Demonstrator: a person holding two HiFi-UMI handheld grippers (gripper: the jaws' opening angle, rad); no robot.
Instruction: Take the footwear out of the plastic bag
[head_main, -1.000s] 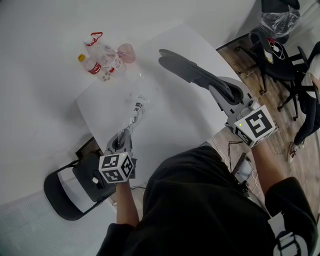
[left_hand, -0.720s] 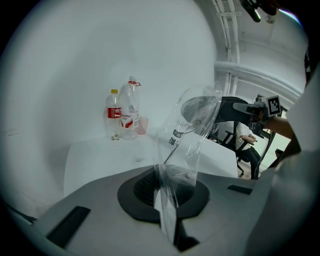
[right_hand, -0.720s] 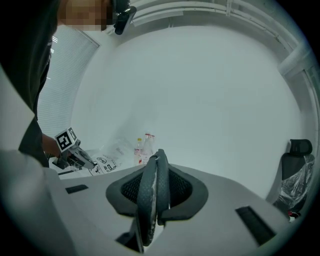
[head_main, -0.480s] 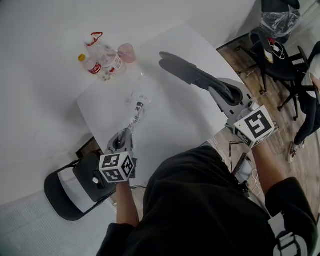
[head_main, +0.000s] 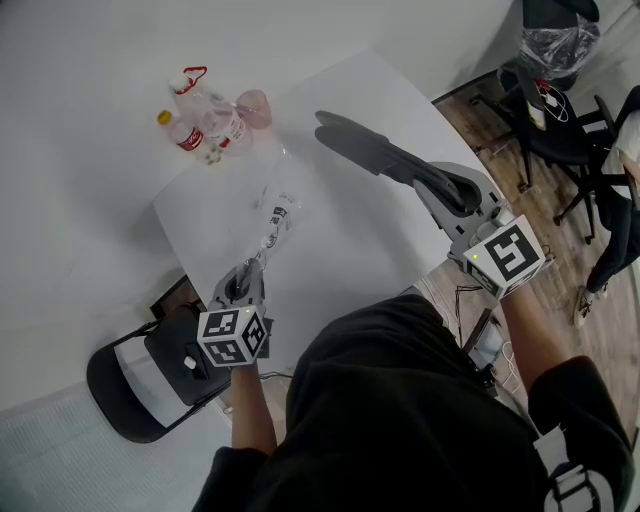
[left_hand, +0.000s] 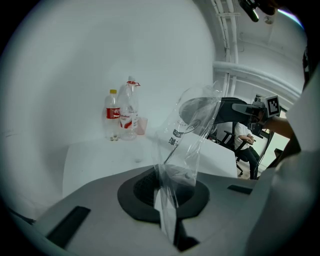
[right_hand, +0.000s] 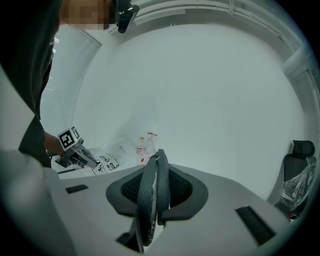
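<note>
Head view | left fingers (head_main: 238, 290) pinch plastic bag (head_main: 275, 215) | right fingers (head_main: 480, 205) grip footwear (head_main: 370, 148), perhaps slippers | bottles (head_main: 205, 125) beyond

The left gripper (head_main: 246, 272) is pinching one end of the clear plastic bag (head_main: 274, 218), which is stretching away over the white table (head_main: 350, 240); the right gripper (head_main: 447, 188) is clamping the dark grey footwear (head_main: 368, 147), well apart from the bag; two bottles (head_main: 200, 122) and a pink cup (head_main: 254, 106) are standing at the table's far edge.
</note>
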